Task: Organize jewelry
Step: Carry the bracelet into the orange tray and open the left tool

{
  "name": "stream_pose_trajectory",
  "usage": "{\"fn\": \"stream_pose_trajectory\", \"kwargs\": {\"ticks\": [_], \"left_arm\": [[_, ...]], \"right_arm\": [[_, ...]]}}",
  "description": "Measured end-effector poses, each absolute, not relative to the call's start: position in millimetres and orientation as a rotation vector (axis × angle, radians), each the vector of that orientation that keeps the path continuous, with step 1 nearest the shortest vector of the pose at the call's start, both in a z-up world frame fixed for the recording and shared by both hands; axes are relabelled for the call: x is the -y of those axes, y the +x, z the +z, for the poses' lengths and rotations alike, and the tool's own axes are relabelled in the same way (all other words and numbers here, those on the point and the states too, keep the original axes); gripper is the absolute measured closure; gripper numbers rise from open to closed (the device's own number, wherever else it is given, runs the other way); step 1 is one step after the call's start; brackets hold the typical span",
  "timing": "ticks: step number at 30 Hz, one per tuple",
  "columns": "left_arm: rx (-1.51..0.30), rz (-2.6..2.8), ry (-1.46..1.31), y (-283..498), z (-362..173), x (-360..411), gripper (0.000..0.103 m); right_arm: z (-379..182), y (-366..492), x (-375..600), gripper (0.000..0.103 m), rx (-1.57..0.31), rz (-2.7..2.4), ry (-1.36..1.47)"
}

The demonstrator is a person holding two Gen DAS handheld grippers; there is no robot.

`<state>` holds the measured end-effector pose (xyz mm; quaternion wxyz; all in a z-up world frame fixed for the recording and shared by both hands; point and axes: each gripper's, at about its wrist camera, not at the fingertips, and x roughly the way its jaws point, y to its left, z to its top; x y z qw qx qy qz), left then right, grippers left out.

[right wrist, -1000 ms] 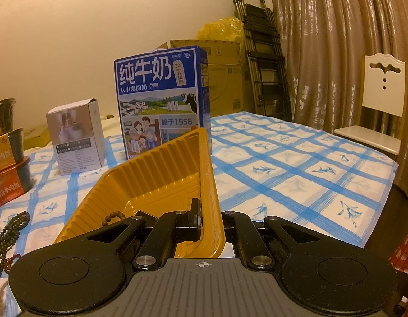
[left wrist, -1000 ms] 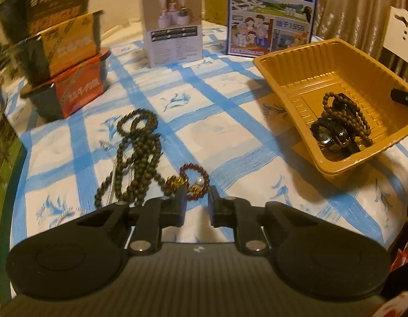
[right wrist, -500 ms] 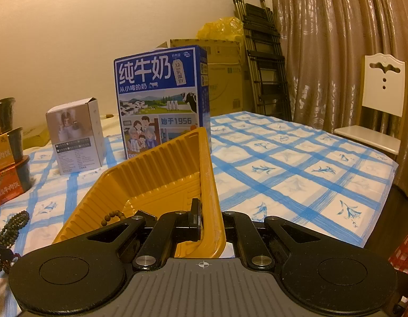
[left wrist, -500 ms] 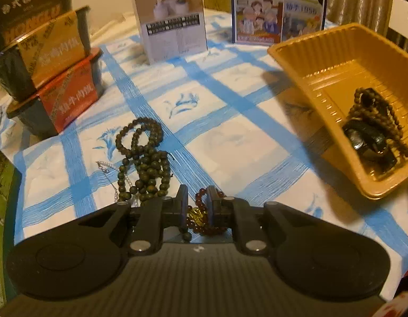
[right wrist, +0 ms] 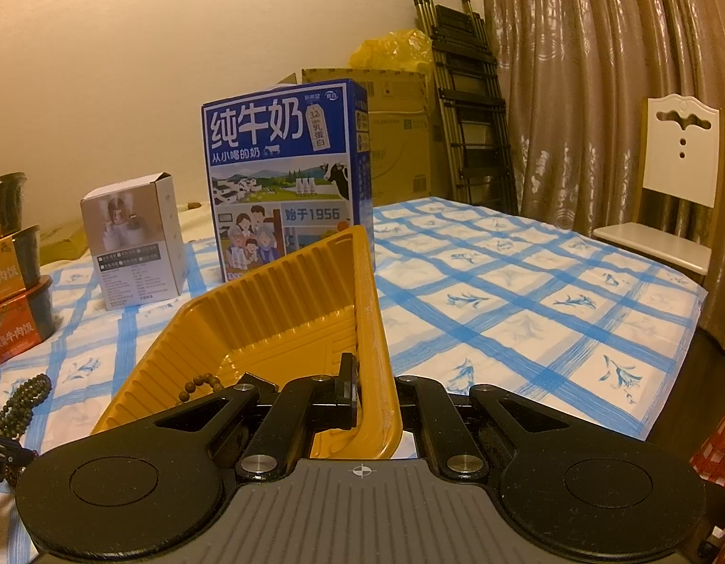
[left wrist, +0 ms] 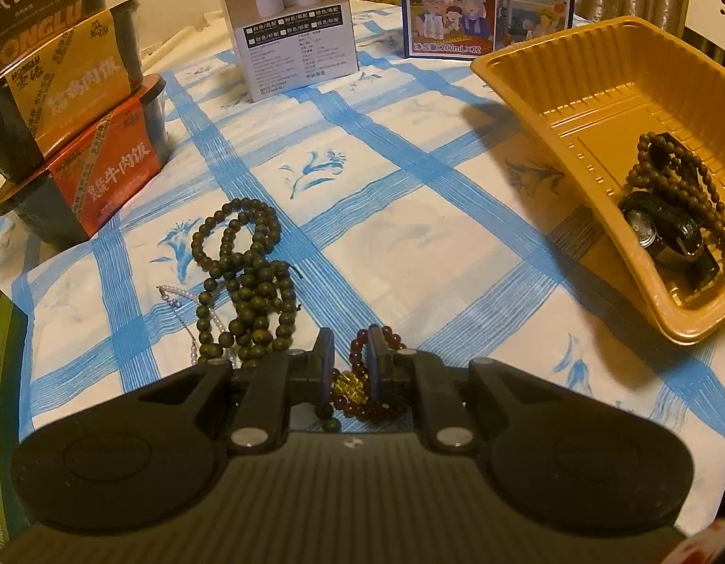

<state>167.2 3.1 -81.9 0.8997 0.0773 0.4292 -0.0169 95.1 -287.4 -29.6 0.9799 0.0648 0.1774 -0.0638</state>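
Left wrist: left gripper (left wrist: 350, 357) angled down over the table, jaws narrowly parted, red bead bracelet (left wrist: 362, 392) with a gold charm lying between the fingers. Can't tell if the pads actually press on it; part of it is hidden under the gripper body. Just left of it, a heap of dark green bead necklace (left wrist: 249, 277) and a thin pearl chain (left wrist: 183, 301) on the blue-checked tablecloth (left wrist: 409, 235). Yellow tray (left wrist: 550, 94) off to the right, tilted, with a brown bead strand (left wrist: 677, 178) and a black watch (left wrist: 663, 230) lying at its low end. Stacked food tubs (left wrist: 75, 108) far left, white carton (left wrist: 292, 23) and blue milk box (left wrist: 484, 0) at the back.

Right wrist: right gripper (right wrist: 369, 390) clamped on the tray's (right wrist: 277, 310) right-hand wall, one finger inside, one outside, tray held tipped up. Brown beads (right wrist: 200, 383) visible inside near the bottom. Green necklace (right wrist: 24, 399) at the left edge. Milk box (right wrist: 287, 174) and white carton (right wrist: 132, 244) stand behind the tray; chair (right wrist: 677, 178), curtain (right wrist: 597, 70) and folded ladder (right wrist: 465, 94) at the right.
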Motion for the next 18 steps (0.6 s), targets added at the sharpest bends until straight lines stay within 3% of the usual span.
{"fn": "stream_pose_trajectory", "kwargs": {"ticks": [6, 18], "left_arm": [[-0.881, -0.053, 0.16, 166, -82, 0, 0.099], [-0.795, -0.081, 0.01, 151, -50, -16, 0.099]], "right_arm": [[-30, 95, 287, 0.098, -0.358, -0.128, 0.13], [-29, 95, 287, 0.098, -0.358, -0.129, 0.129]]}}
